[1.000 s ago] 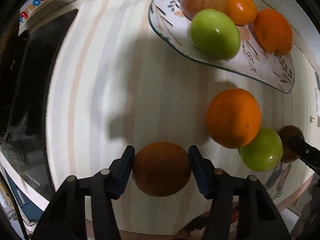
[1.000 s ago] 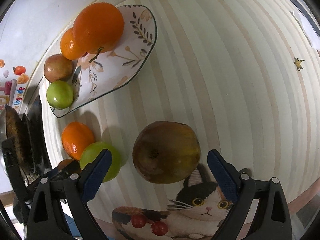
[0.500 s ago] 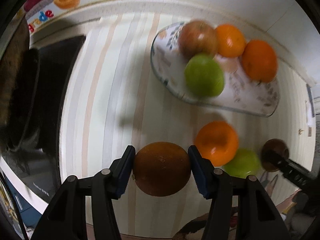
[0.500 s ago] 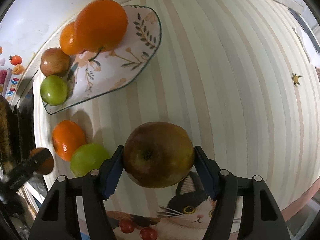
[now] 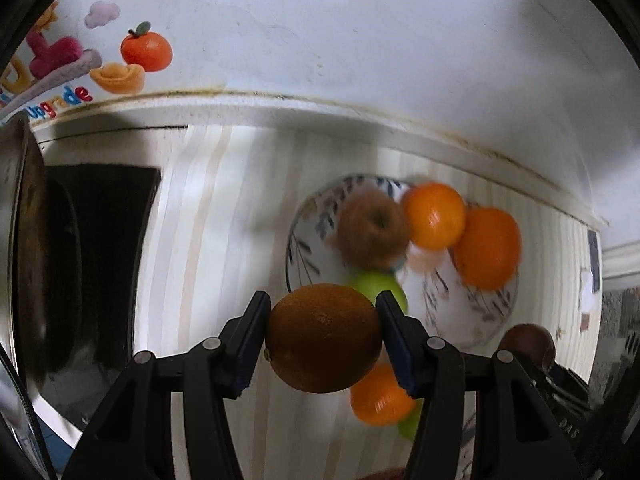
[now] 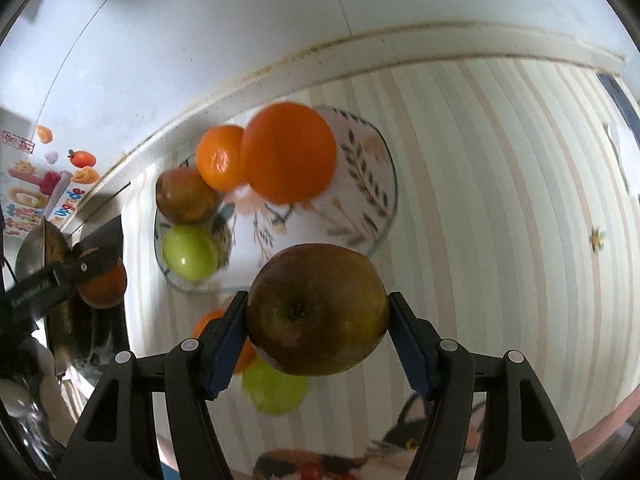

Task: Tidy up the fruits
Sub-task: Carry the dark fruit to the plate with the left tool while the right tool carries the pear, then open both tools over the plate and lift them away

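Observation:
My left gripper (image 5: 322, 338) is shut on a dark orange (image 5: 323, 338) and holds it above the striped tabletop (image 5: 224, 240). My right gripper (image 6: 316, 322) is shut on a brownish-red apple (image 6: 316, 308), also lifted. Ahead sits a leaf-patterned glass plate (image 6: 360, 184) holding two oranges (image 6: 288, 156), a red apple (image 6: 184, 196) and a green apple (image 6: 190, 252). Under the grippers an orange (image 5: 378, 400) and a green apple (image 6: 276, 390) lie on the table. The plate (image 5: 480, 316) also shows in the left wrist view.
A white wall (image 5: 360, 32) with fruit stickers (image 5: 146, 50) rises behind the plate. A black stove top (image 5: 104, 220) and a metal pan (image 5: 24, 240) are on the left. A cat picture (image 6: 416, 428) is on the tablecloth's near edge.
The right gripper closed on the brownish-red apple and lifted it. Both grippers rose and tilted up with their fruit, so the wall now fills the upper view.

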The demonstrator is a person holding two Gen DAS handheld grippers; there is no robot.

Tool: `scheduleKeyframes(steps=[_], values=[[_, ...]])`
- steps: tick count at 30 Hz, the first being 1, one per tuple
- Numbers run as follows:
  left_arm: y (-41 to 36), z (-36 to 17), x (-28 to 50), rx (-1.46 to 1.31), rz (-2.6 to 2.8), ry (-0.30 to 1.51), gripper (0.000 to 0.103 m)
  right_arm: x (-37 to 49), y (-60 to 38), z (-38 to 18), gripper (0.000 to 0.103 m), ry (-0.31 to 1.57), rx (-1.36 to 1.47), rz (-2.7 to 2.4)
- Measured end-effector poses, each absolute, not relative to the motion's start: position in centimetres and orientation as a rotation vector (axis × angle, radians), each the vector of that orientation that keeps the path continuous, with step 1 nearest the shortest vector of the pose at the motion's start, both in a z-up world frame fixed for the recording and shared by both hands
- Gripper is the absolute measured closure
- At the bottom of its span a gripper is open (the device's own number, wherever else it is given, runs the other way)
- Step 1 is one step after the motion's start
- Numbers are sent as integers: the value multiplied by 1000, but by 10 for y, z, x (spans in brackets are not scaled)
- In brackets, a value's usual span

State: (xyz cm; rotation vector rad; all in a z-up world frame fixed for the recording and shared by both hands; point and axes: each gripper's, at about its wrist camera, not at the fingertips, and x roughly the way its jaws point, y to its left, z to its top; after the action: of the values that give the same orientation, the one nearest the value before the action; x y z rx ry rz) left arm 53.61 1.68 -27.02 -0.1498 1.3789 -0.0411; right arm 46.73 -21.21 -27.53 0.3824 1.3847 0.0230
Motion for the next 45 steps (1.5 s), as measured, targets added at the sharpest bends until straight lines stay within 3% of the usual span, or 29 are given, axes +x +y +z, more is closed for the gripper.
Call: scheduleKeyframes(steps=[8,19,22,24,26,29,45], values=[[24,-306,576,-139,-16,1470,51,492,-213,-303,33,1439,366,-3],[28,-317,581,-155,-16,1503,47,504,-222,-320,32,1477,375,-47],[29,-314,578,-159,-26,1497,45,506,-224,-317,21,1474,387,-49],[28,-310,576,-143,-31,1487,32,508,-222,-315,9,1471,393,-52],[29,-303,573,-137,-34,1475,21,508,-224,-309,7,1467,390,-65],[26,-290,567,-108,-35,1448,14,508,-223,-300,6,1458,388,-75],[30,-201,455,-41,13,1220,14,444,-190,-205,6,1309,181,-41]])
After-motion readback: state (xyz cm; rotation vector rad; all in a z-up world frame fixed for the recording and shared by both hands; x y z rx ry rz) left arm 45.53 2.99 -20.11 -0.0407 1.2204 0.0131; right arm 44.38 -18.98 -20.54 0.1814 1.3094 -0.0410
